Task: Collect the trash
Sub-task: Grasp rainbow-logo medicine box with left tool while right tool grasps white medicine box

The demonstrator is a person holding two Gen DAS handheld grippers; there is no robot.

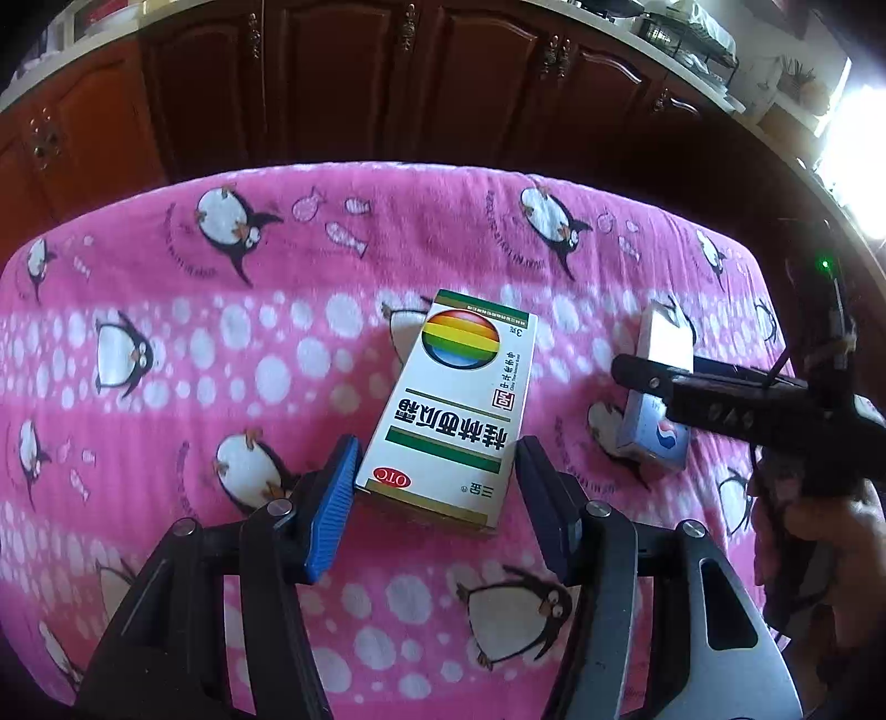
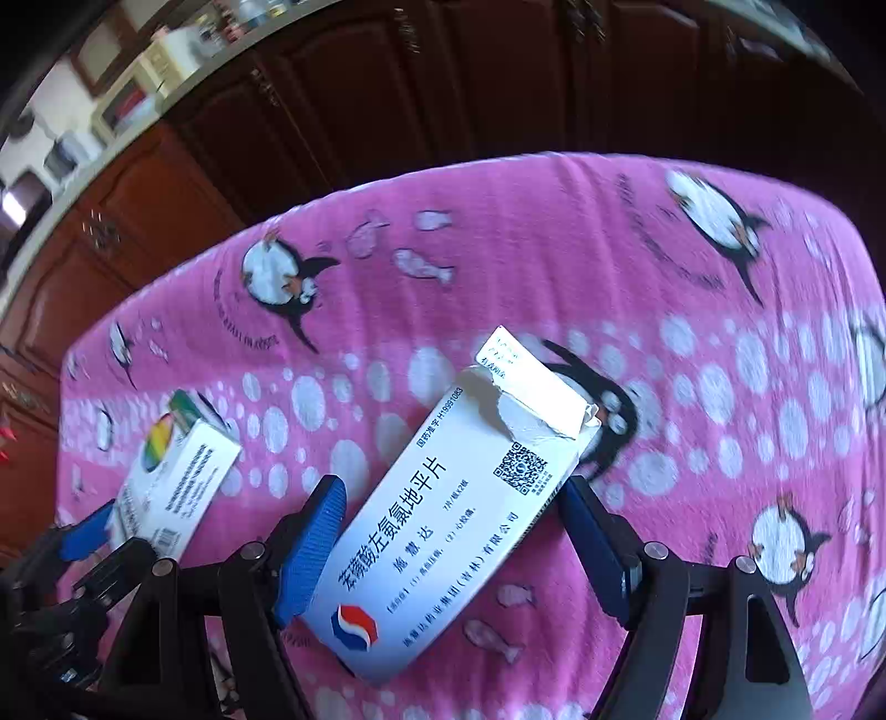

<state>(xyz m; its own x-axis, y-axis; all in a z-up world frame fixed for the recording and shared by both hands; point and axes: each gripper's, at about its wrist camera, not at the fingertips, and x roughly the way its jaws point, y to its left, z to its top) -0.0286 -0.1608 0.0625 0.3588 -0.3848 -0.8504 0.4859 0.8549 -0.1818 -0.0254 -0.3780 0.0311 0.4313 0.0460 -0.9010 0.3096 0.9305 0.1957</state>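
A white medicine box with a rainbow ball and green stripes (image 1: 454, 410) lies flat on the pink penguin cloth (image 1: 221, 343). My left gripper (image 1: 437, 471) is open, its blue pads on either side of the box's near end, not clamped. A second white box with a torn flap and a red-blue logo (image 2: 443, 509) lies between the jaws of my right gripper (image 2: 448, 498); both pads touch its sides. The right gripper (image 1: 653, 382) also shows in the left wrist view around that box (image 1: 662, 387). The rainbow box also shows in the right wrist view (image 2: 171, 476).
The cloth covers a table whose far edge drops off (image 1: 387, 166). Dark wooden cabinets (image 1: 387, 72) stand behind it under a cluttered counter (image 1: 692, 39). A hand (image 1: 830, 531) holds the right gripper at the right edge.
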